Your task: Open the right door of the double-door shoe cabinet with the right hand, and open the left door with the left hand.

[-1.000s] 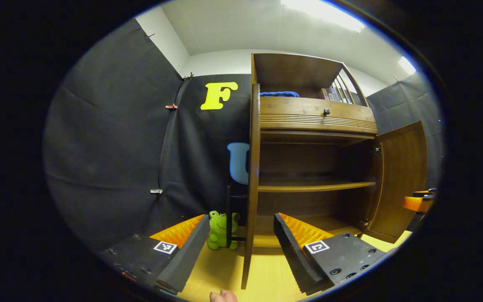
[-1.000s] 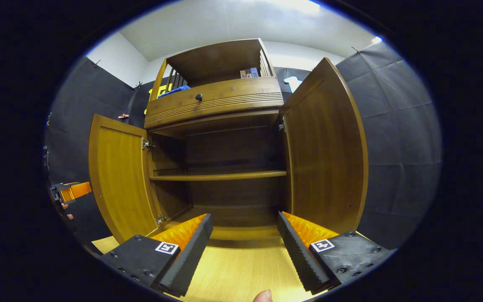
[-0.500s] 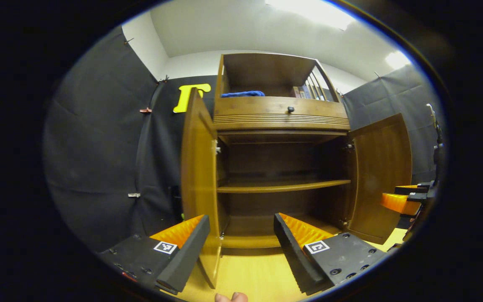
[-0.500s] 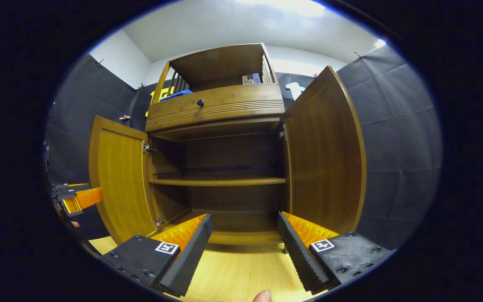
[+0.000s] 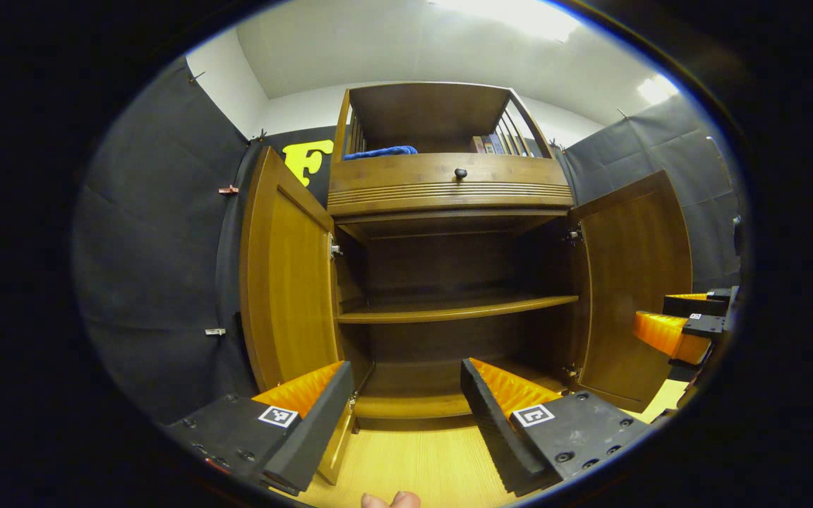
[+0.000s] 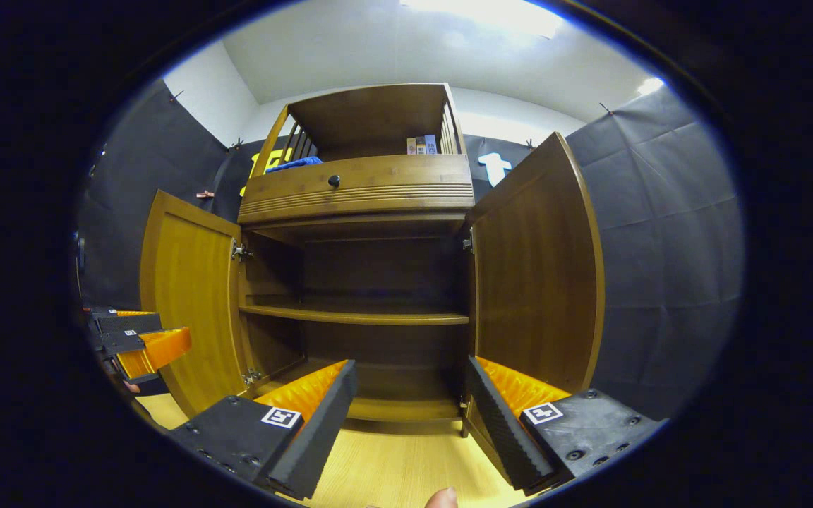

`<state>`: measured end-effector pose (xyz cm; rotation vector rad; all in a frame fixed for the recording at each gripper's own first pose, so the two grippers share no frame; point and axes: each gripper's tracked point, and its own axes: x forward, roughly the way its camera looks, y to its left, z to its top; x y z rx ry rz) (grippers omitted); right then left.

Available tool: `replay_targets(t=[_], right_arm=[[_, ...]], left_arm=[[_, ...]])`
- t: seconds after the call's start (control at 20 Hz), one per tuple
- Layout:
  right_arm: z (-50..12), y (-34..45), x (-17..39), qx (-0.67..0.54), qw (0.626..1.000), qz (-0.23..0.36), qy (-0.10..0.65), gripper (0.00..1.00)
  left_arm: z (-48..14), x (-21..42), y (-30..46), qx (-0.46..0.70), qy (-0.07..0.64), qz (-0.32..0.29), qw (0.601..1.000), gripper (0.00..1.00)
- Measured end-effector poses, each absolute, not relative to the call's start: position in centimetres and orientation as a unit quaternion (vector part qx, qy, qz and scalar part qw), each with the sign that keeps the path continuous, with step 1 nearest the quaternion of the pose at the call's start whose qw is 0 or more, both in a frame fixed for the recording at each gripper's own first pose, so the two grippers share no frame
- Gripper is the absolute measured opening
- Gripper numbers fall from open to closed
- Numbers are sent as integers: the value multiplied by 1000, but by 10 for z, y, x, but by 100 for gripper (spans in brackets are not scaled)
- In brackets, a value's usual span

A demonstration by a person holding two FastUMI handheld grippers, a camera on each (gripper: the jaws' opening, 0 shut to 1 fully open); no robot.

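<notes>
Both glossy brown wooden doors of the double-door shoe cabinet point(image 5: 449, 268) swung wide, left door point(image 5: 286, 275) and right door point(image 6: 537, 268), so left gripper point(image 5: 406, 416) and right gripper point(image 6: 410, 416) fingers spread, gripping nothing, apart from the wood.

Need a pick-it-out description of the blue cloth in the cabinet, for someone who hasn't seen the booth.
Start at the wooden shoe cabinet with both lower doors swung open. Above the drawer with the dark round knob is an open top shelf with railed sides. The blue cloth lies at its left end; the books stand at the right, and nothing else there is blue.
</notes>
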<state>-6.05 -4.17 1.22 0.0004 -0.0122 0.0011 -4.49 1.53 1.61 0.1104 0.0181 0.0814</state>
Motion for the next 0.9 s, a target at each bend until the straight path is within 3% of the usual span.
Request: replay_targets(t=[0.45,0.5,0.55,0.9], right_arm=[[18,-39,-61,-7,1000,2,-11,99],[20,-39,-61,-10,1000,1,-14,96],[21,-40,-60,-12,1000,1,-17,99],[10,-30,-46,-14,1000,6,-7,99]], left_arm=[[20,-41,4,55,-1,51,997,99],[21,-41,3,52,-4,50,997,96],[22,-40,4,49,-3,51,997,99],[11,-39,5,49,13,58,997,96]])
